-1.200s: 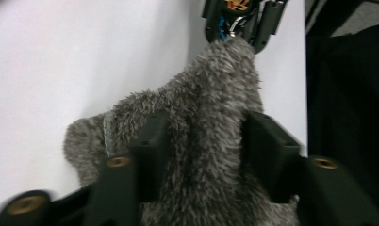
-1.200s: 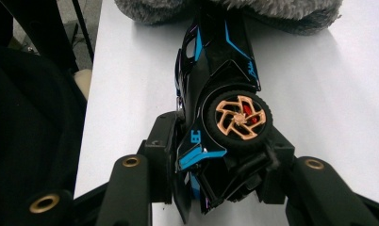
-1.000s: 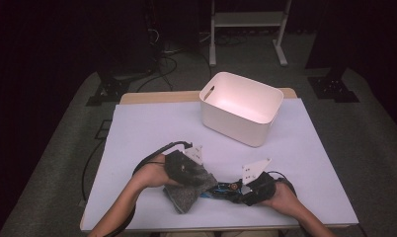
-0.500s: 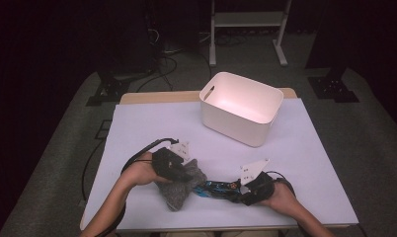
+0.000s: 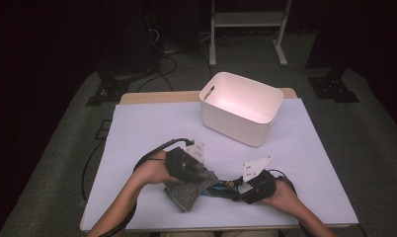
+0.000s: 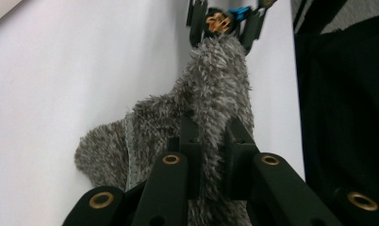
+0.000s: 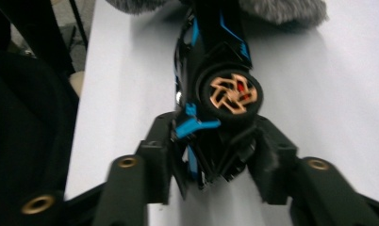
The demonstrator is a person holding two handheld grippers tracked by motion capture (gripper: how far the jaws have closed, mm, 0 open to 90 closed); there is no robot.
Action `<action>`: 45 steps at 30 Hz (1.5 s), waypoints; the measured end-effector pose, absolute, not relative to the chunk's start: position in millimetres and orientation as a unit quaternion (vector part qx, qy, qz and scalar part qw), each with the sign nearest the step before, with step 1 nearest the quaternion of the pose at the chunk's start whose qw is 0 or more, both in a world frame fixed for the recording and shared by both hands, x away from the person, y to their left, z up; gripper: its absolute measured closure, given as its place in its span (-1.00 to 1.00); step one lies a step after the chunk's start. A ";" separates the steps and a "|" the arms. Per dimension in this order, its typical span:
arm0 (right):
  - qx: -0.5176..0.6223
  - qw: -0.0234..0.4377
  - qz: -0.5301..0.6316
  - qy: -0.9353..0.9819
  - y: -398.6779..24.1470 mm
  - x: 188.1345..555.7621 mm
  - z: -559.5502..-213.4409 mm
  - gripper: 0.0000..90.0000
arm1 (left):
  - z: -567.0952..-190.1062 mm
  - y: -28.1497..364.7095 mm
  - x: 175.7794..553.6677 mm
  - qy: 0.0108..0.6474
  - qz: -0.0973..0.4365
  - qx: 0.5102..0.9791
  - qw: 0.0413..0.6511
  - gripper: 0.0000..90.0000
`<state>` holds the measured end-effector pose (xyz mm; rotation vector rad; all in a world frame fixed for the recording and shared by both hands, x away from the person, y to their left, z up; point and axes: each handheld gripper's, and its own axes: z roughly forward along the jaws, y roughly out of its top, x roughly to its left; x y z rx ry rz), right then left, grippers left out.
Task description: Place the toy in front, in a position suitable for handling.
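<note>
Grey fuzzy cloth (image 6: 211, 94) is pinched in my left gripper (image 6: 211, 141) at the table's near edge while my right gripper (image 7: 216, 155) clamps the toy car (image 7: 216, 70); next I should rub the car gently.

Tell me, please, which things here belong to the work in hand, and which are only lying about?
In the work:
- grey fluffy cloth, pinched in the left gripper
- black-and-blue toy car, clamped in the right gripper

Lying about:
- white bin
</note>
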<state>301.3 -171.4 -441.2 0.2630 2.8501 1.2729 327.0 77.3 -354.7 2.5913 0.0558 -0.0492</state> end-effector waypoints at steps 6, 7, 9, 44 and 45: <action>0.077 0.012 0.403 0.912 -167.6 299.5 -440.3 0.25 | -360.1 37.1 323.8 -0.018 -0.029 0.966 0.258 0.83; 0.077 0.013 0.404 0.911 -167.6 299.2 -440.4 0.25 | -361.3 29.8 323.3 -0.023 -0.032 0.965 0.259 0.83; 0.078 0.015 0.405 0.911 -167.6 298.2 -440.5 0.25 | -360.7 15.3 323.0 -0.039 -0.034 0.965 0.257 0.83; 0.058 0.031 0.381 0.922 -154.5 310.1 -435.1 0.25 | -351.0 74.7 342.9 0.033 -0.012 0.967 0.254 0.80; 0.055 0.035 0.377 0.924 -154.6 312.9 -434.2 0.25 | -349.7 75.0 345.1 0.036 -0.010 0.967 0.253 0.80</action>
